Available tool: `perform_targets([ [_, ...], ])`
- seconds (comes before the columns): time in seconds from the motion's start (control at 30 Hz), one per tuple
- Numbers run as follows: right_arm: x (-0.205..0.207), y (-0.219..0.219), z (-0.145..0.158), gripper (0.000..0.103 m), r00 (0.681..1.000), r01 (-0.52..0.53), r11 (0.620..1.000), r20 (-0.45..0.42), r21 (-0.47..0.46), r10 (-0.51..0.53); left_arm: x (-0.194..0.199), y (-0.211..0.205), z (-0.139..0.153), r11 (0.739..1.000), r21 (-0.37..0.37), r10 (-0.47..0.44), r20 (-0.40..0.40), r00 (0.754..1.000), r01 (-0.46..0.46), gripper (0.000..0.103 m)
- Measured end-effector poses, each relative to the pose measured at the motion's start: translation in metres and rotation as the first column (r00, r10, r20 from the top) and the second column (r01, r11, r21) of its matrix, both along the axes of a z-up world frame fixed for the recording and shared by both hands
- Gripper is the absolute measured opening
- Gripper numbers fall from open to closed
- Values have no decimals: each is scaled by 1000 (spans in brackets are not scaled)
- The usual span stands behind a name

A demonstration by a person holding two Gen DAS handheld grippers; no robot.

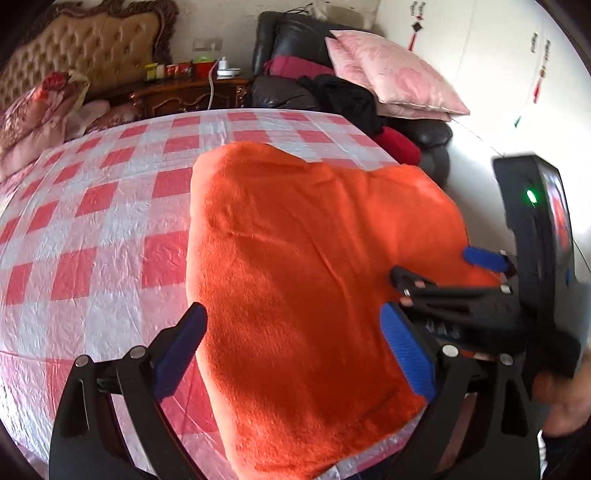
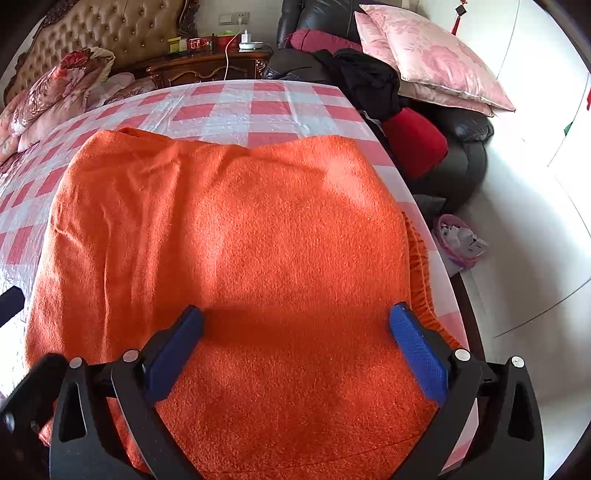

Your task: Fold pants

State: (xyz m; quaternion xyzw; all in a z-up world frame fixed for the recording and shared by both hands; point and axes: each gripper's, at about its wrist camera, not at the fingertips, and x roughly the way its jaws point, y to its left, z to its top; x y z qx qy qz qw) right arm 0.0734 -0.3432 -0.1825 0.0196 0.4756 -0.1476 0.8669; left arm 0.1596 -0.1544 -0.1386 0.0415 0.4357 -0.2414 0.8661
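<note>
- Orange pants (image 2: 236,258) lie folded on the checkered desk (image 2: 229,107), near its right edge.
- Left gripper (image 1: 291,343) released, above the pants.
- Right gripper (image 2: 295,339) released, over the pants.

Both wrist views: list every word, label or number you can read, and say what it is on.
None is readable.
Boxes and red cup on the nightstand: print too small.
Red hanging ornaments on the white wall: characters blurred.
Right gripper body: marking blurred.
</note>
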Motion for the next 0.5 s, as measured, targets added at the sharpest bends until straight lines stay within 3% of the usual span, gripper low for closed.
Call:
perform_targets([
  [0.03, 0, -1, 0, 98, 1000, 2, 1000, -2, 6, -2, 3, -4, -2, 1000, 31, 2, -5, 1000, -2, 77],
  [0.07, 1, -1, -1, 98, 1000, 0, 1000, -4, 3, 0, 6, -7, -6, 999, 52, -9, -20, 1000, 10, 59],
  [0.1, 1, 0, -1, 98, 1000, -1, 1000, -5, -1, 1, 12, -10, -11, 998, 55, -25, -45, 999, 27, 49],
  [0.17, 1, 0, -2, 98, 1000, -3, 1000, -6, -4, 3, 20, -6, -19, 999, 47, -9, -78, 997, 12, 45],
  [0.37, 0, 0, -2, 99, 1000, -19, 1000, -10, -4, 19, 37, 14, -18, 996, 74, 47, -28, 998, -45, 49],
  [0.43, 0, 0, 0, 97, 999, -37, 999, -16, -8, 37, 36, 24, -9, 999, 7, 44, -1, 999, -44, 53],
  [0.5, -4, 0, 9, 94, 998, -63, 998, 0, -17, 63, 26, 23, 0, 1000, 3, -1, 32, 999, 1, 54],
])
